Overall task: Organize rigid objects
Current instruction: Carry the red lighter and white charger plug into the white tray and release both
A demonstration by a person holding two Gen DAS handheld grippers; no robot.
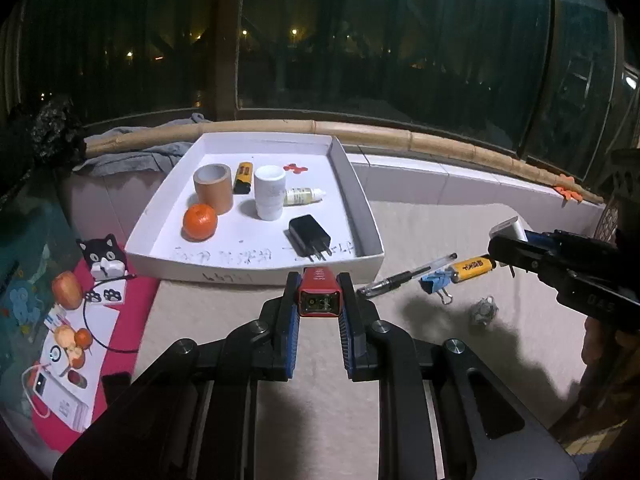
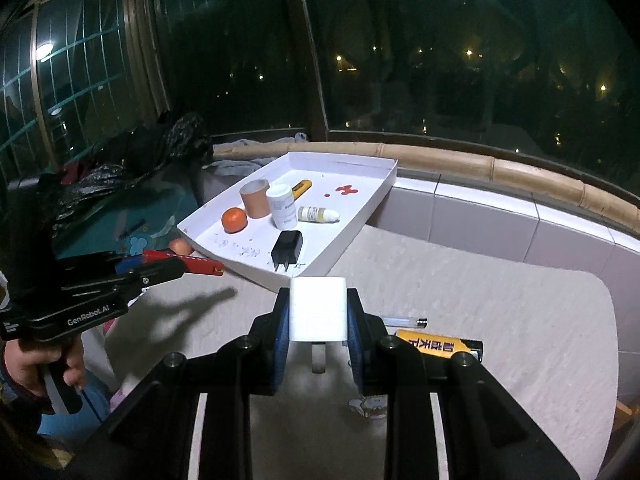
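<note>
Left fingers (image 1: 320, 304) clamp red lighter (image 1: 319, 294) | right fingers (image 2: 318, 312) clamp white charger (image 2: 318, 308)

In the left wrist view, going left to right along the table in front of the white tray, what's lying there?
Black pen → blue binder clip → yellow lighter, with a crumpled foil scrap nearer the camera.
</note>
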